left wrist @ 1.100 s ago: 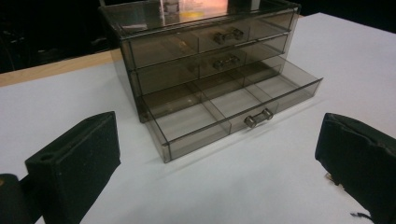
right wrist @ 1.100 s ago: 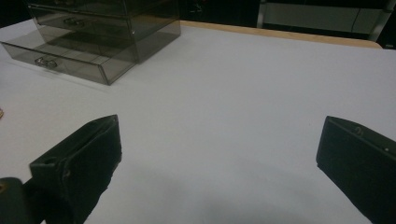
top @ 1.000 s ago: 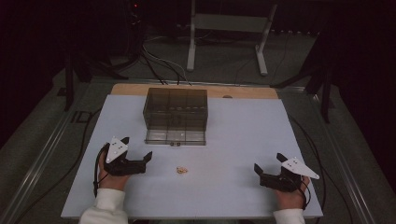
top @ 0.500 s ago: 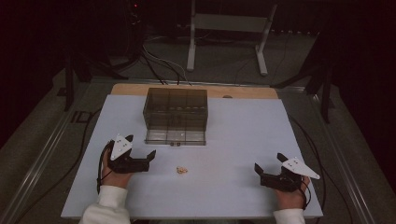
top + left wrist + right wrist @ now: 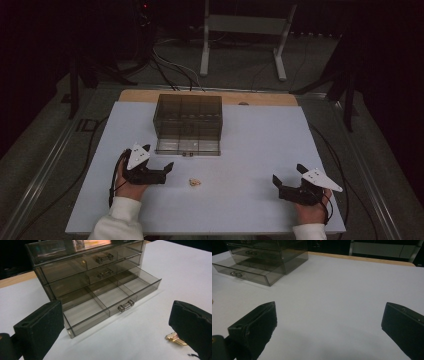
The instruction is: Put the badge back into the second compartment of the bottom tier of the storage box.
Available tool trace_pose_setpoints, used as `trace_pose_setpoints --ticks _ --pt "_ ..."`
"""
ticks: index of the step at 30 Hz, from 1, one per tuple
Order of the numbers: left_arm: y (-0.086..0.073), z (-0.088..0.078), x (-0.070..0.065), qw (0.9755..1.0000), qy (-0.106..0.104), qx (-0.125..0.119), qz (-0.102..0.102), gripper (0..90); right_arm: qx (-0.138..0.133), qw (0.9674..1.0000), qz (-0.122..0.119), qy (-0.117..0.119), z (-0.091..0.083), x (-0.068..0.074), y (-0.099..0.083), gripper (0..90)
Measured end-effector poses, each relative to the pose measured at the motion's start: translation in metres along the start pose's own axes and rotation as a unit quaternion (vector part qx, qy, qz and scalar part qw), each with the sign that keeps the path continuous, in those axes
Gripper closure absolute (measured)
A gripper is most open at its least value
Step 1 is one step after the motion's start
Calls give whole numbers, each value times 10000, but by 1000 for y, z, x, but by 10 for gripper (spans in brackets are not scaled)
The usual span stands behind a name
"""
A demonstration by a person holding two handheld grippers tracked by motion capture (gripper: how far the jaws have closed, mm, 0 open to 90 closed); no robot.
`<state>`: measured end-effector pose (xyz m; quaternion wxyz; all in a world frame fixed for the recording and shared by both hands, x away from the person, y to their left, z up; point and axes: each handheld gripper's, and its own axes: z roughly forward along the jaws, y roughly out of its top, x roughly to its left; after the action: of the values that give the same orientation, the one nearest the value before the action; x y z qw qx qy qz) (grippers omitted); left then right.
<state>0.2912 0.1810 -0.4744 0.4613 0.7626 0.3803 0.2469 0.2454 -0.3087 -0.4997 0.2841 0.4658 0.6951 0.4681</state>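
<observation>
A smoky clear drawer chest (image 5: 187, 116) stands at the back middle of the white table. Its bottom drawer (image 5: 110, 302) is pulled out; its three compartments look empty. A small gold key-like piece (image 5: 194, 183) lies on the table in front of the chest, and it also peeks out beside the right jaw as the gold piece (image 5: 175, 338). My left gripper (image 5: 159, 156) is open, left of the piece and apart from it. My right gripper (image 5: 287, 173) is open near the front right, with bare table between its jaws (image 5: 329, 325).
The chest (image 5: 267, 255) lies far left of the right gripper. A wooden strip (image 5: 260, 98) runs along the table's far edge. Beyond it are cables and a white stand (image 5: 242, 30) on the dark floor. Bare white table surface (image 5: 260, 145) lies between the two grippers.
My left gripper has shifted a little to the right, toward the gold piece and the open drawer. The right gripper has stayed where it was.
</observation>
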Motion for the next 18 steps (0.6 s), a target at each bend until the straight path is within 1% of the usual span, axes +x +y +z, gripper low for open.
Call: trace_pose_setpoints --ticks 7,8,13,18 --pt "-1 3 -3 10000 -58 38 -3 6 -3 10000 26 5 0 0 0 4" --pt "-1 6 -6 9999 -113 71 30 6 -2 10000 41 6 0 -1 0 4" --pt "-2 12 -10 9997 -193 128 83 6 -7 10000 56 6 0 0 0 4" --pt "-3 15 -13 9995 -257 149 84 6 -20 10000 90 1 -1 -1 0 4"
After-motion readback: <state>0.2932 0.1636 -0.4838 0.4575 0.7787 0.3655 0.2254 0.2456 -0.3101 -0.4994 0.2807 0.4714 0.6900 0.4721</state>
